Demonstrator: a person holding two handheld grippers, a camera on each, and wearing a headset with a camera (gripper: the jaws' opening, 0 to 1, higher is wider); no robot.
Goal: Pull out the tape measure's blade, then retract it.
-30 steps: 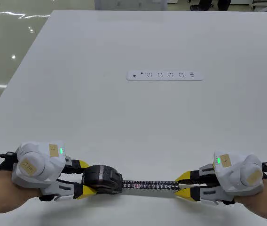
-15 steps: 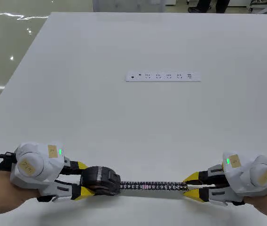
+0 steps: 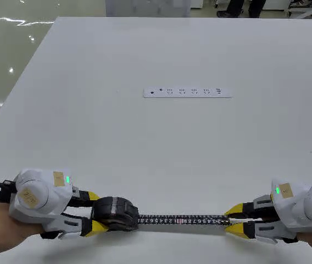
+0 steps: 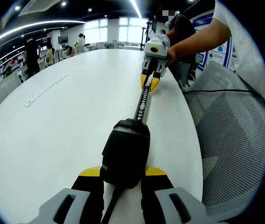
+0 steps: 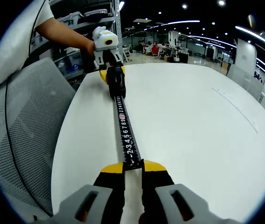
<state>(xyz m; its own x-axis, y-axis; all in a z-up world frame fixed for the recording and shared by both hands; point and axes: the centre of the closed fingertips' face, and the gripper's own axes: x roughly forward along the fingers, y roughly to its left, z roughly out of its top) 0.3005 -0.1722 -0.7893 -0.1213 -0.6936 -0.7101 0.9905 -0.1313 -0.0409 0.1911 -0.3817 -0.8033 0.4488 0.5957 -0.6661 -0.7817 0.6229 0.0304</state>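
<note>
Near the table [image 3: 145,137] edge, left tongs [image 3: 94,211] clamp the tape measure [image 3: 116,211], right tongs [image 3: 234,219] clamp its blade [image 3: 180,221]

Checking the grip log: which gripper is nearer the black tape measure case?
Left. The left gripper is shut on the black tape measure case; the right gripper pinches the tip of the extended black blade, apart from the case.

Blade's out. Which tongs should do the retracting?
Probably the right tongs: they pinch the blade tip and can travel back toward the tape measure case, which the left tongs clamp.
</note>
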